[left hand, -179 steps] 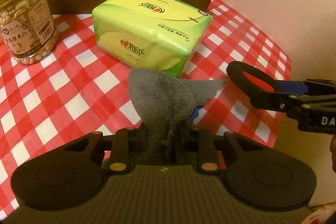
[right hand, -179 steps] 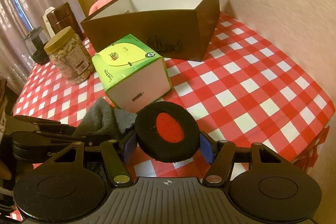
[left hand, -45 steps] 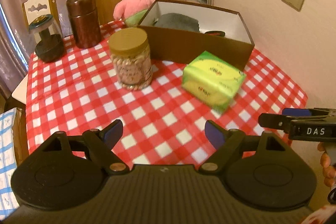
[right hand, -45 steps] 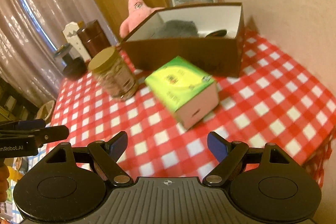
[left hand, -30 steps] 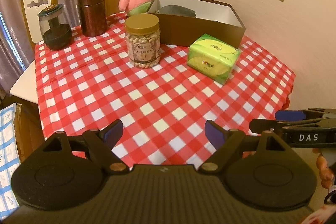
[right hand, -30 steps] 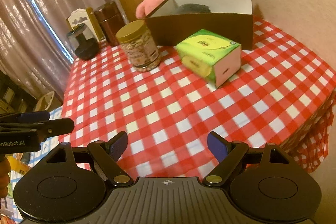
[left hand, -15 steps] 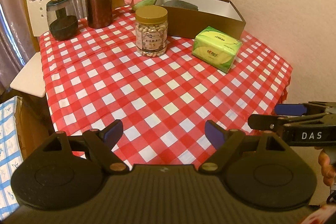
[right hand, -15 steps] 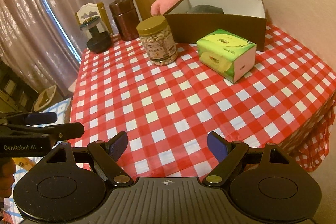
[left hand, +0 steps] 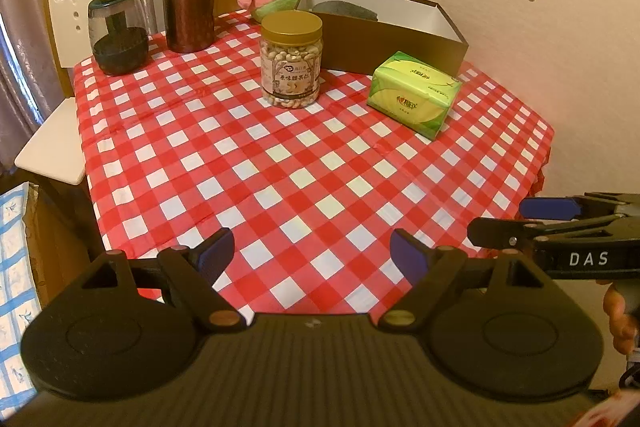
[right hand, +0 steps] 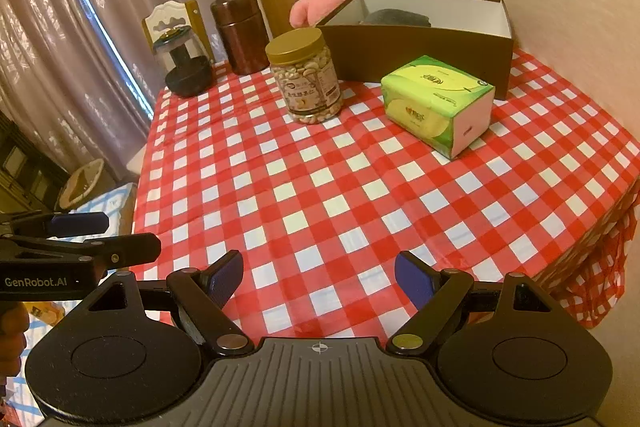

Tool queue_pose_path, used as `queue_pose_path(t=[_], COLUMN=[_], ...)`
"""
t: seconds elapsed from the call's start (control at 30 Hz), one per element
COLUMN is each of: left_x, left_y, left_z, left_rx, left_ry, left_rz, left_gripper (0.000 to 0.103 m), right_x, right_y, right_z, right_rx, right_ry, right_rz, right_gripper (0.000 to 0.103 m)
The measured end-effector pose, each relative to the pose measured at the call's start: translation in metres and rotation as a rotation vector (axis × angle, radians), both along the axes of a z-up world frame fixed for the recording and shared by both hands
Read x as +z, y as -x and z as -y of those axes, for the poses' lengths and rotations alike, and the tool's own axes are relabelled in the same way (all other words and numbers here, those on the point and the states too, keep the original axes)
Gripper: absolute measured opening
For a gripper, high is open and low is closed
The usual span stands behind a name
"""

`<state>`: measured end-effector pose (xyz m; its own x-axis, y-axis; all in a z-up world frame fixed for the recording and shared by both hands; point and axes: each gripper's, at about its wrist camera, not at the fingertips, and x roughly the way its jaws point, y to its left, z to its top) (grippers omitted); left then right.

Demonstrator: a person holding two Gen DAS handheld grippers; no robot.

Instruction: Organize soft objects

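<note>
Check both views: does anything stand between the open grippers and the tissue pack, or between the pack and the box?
Nothing visible does. Bare tablecloth lies between both grippers and the tissue pack; the nut jar stands to its left. The box sits right behind the pack.

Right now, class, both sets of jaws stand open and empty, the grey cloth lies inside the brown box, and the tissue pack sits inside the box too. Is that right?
Not quite. The tissue pack sits on the checked tablecloth in front of the brown box, not inside it, as the right wrist view shows. The grey cloth does lie in the box, and both sets of jaws stand open and empty.
</note>
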<state>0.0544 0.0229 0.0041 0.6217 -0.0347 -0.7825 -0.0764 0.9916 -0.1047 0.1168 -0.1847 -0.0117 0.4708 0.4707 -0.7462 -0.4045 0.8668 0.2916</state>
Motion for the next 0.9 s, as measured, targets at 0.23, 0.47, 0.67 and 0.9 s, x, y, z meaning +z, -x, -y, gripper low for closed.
queue_pose_path(t=[0.23,0.47,0.67,0.9], left_x=[-0.0011,-0.0012,-0.0017,-0.0018], left_y=[-0.0007,-0.0008,-0.0011,-0.0011], left_z=[0.0026,0.0038,0.0053,0.0060], left_rx=[-0.005,-0.005,-0.006,-0.006], left_ry=[0.002,0.003,0.003,0.004], left_rz=[0.000,0.000,0.000,-0.001], left_gripper=[0.084,0.084,0.084,0.084], right_x=[0.0001,0.0002,0.0003,0.0005], right_y=[-0.0005,-0.0003,-0.0004,0.0000], right_z=[-0.0007,-0.0007,-0.0004,-0.0010], right_rx=[0.000,-0.001,0.000,0.000], right_ry=[0.001,0.002,0.002,0.002], right_rz=[0.000,-0.001,0.000,0.001], right_gripper=[0.083,0.083,0.083,0.083])
